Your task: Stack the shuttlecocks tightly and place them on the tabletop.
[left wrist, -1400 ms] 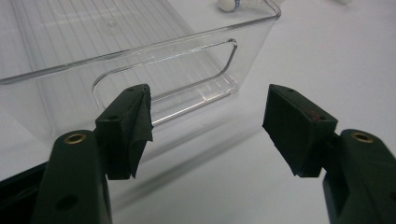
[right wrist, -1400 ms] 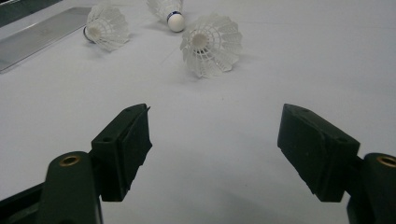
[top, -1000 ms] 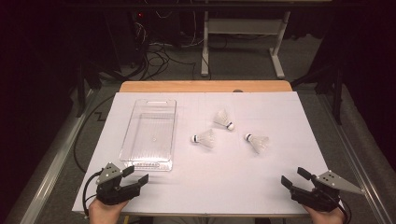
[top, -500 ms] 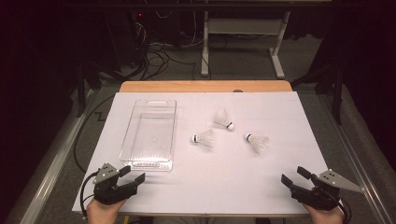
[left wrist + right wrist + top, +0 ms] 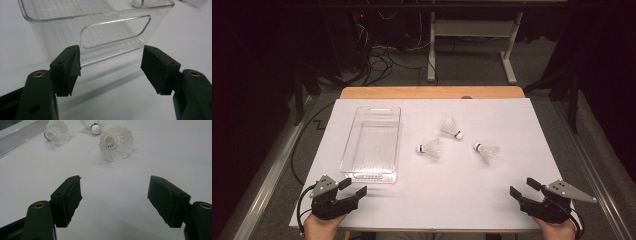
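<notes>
Three white shuttlecocks lie on the white table: one [image 5: 451, 128] farthest back, one [image 5: 430, 148] to the left with its cork pointing left, one [image 5: 487, 152] to the right. An empty clear plastic bin [image 5: 372, 142] stands left of them. My left gripper [image 5: 353, 187] rests open just in front of the bin's near end, which faces me in the left gripper view [image 5: 100, 25], with nothing between the jaws [image 5: 111, 65]. My right gripper [image 5: 523, 187] is open at the front right. The nearest shuttlecock [image 5: 116, 142] lies well ahead of its jaws [image 5: 115, 192].
A wooden strip [image 5: 432, 92] runs along the table's far edge. Beyond it are a dark floor with cables [image 5: 382, 55] and a white stand frame [image 5: 472, 30]. A wide stretch of white table surface [image 5: 437, 195] lies between the two grippers.
Both grippers have stayed almost where they were, open throughout. The bin and the shuttlecocks have not moved.
</notes>
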